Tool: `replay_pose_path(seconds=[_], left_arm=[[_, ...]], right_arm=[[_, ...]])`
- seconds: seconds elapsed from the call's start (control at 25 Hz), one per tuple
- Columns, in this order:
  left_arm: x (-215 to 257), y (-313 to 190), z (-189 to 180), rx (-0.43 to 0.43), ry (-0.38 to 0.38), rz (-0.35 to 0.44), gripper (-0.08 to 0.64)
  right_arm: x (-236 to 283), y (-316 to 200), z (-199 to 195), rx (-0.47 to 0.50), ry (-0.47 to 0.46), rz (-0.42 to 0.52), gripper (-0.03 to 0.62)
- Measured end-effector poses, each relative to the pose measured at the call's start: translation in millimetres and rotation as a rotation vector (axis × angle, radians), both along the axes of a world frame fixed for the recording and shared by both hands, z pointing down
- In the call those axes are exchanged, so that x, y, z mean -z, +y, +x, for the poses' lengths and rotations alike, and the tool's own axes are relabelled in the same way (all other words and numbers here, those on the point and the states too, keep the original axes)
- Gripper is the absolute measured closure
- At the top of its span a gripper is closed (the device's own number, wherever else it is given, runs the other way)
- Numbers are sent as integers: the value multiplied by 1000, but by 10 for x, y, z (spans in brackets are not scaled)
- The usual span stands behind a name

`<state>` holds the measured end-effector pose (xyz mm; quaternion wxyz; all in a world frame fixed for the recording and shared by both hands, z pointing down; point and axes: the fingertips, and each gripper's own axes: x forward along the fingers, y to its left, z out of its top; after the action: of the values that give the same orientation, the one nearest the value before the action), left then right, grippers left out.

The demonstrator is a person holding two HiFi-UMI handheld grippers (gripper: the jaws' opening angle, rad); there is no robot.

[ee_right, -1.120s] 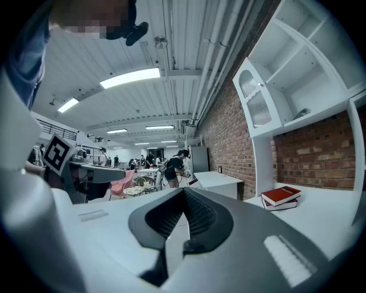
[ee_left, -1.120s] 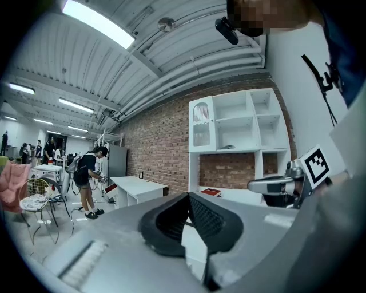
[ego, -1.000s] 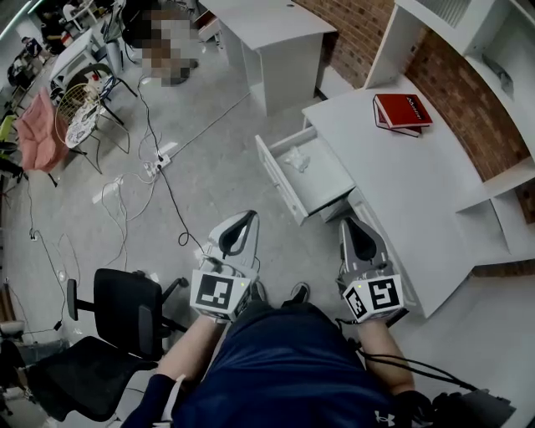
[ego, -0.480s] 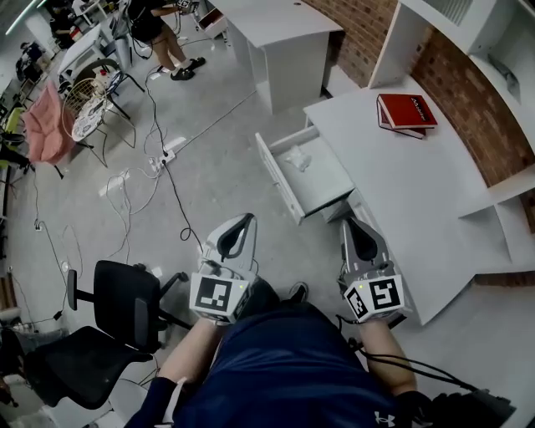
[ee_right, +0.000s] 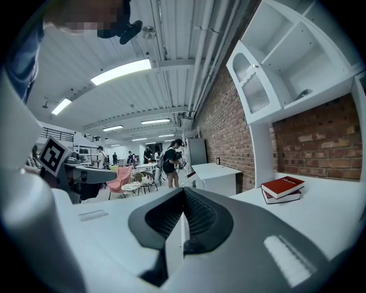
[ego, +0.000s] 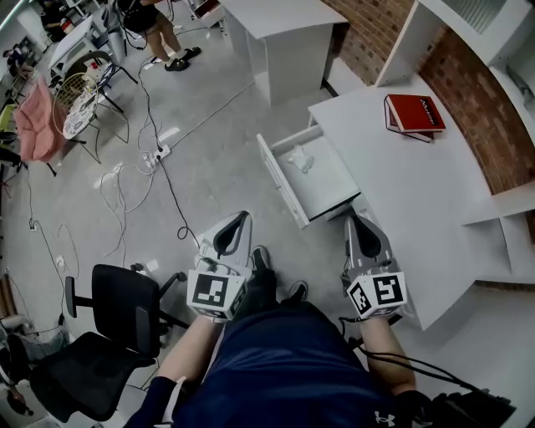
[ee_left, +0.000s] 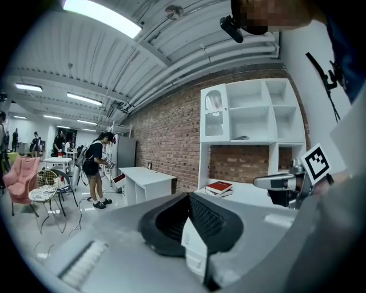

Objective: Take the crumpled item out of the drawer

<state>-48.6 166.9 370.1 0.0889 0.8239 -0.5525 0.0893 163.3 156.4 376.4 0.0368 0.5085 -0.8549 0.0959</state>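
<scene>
1. My left gripper [ego: 241, 221]: jaws pressed together with nothing between them, held low over the floor in front of my lap, tip aimed away from me
2. My right gripper [ego: 354, 221]: jaws together too, empty, just beside the near edge of the bench [ego: 401, 188], apart from the left gripper
3. Drawer [ego: 278, 180]: white, pulled out of the bench on its left side, standing open beyond both grippers; neither gripper touches it, the right one is nearer to it
4. Crumpled item [ego: 303, 158]: pale, whitish, lies on the drawer floor in the far half, well apart from both grippers
5. Bench top: white, mostly bare; a red book [ego: 415, 114] lies on a second book at the far end, close to the brick wall [ego: 472, 96]
6. White shelf unit [ego: 468, 21] rises behind the bench against the brick; both gripper views show it too
7. Floor [ego: 217, 134]: grey, with loose cables [ego: 163, 180] running across it and a power strip [ego: 157, 153] among them
8. Black office chair [ego: 113, 322]: on my left, near the left gripper, not touching it
9. Farther out: another white desk [ego: 280, 29] beyond the drawer, a person [ego: 155, 21] standing at the far left of it, and a pink chair [ego: 38, 125] at the left edge
</scene>
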Motion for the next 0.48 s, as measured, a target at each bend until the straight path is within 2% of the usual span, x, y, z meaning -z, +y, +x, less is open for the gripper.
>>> replay_pose_path(seconds=[0.32,0.48], left_arm=[[-135,-800,-360,-48,28,-7,558],[-221,-1139,-487,-104,47,-5,558]], right_arm=[[-61,-651,-260,-76,25,-36,589],[-85,-885,-428,-99,58,-54,589]])
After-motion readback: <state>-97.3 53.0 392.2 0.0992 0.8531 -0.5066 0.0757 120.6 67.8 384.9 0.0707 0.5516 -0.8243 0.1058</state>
